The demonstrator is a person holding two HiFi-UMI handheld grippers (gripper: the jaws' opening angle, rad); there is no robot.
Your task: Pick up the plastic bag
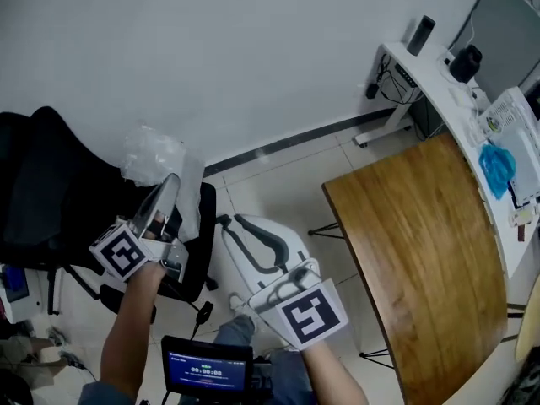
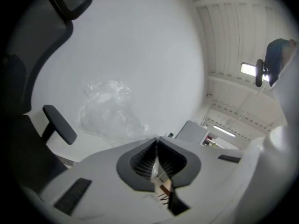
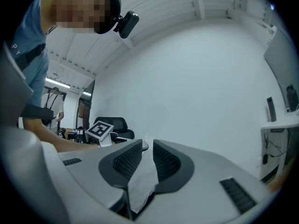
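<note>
Head view: at left of frame my left gripper [image 1: 169, 194] is clenched on the plastic bag [image 1: 153, 159], holding it aloft by the black chair [image 1: 51, 184]. I judge the pickup done.

Left gripper view: the jaws are pinched tight, probably because thin film slips. The bag bunches beyond them.

Right gripper view: my right gripper [image 3: 147, 157] grips a pale strip [image 3: 142, 183]. I can't tell what it belongs to.

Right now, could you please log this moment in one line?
left gripper: shut on plastic bag | right gripper: shut on white sheet | black chair: behind bag
</note>
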